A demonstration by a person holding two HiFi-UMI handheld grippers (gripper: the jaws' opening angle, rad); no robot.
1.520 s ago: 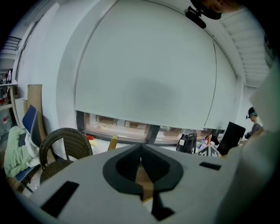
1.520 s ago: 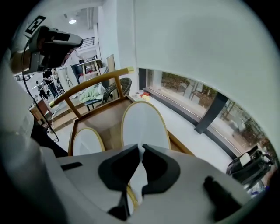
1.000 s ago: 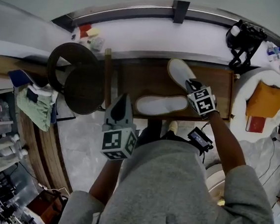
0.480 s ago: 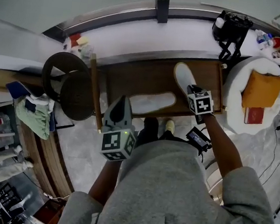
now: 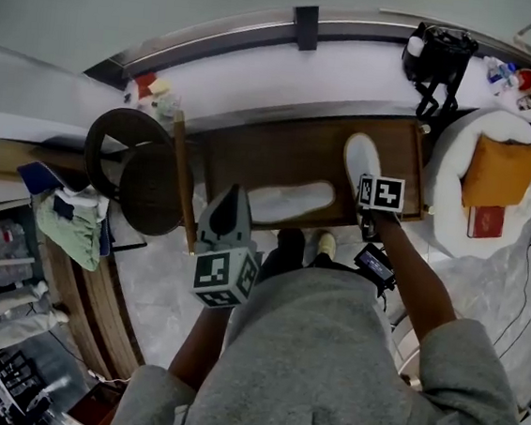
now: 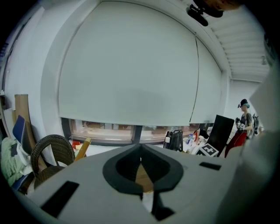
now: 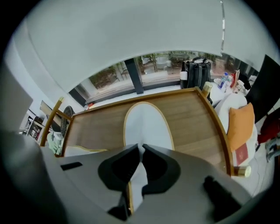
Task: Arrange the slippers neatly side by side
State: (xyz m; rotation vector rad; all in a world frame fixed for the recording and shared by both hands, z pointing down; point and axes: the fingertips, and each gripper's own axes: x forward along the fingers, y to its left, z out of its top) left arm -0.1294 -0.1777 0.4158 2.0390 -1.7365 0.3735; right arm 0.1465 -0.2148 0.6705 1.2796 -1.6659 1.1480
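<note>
right gripper (image 7: pixel 140 151) clamps a slipper (image 7: pixel 146 124) at the bench's (image 5: pixel 253 154) right end — likely to square it beside the other slipper (image 5: pixel 290 200); left gripper (image 6: pixel 140 153) closed, empty.

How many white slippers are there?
2. One slipper lies crosswise on the middle of the wooden board; the other slipper is at its right end, pinched by the right gripper. None looks hidden.

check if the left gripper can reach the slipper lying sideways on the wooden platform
Probably yes: the left gripper hangs close by the sideways slipper, nothing between them, but its shut fingers would need opening.
</note>
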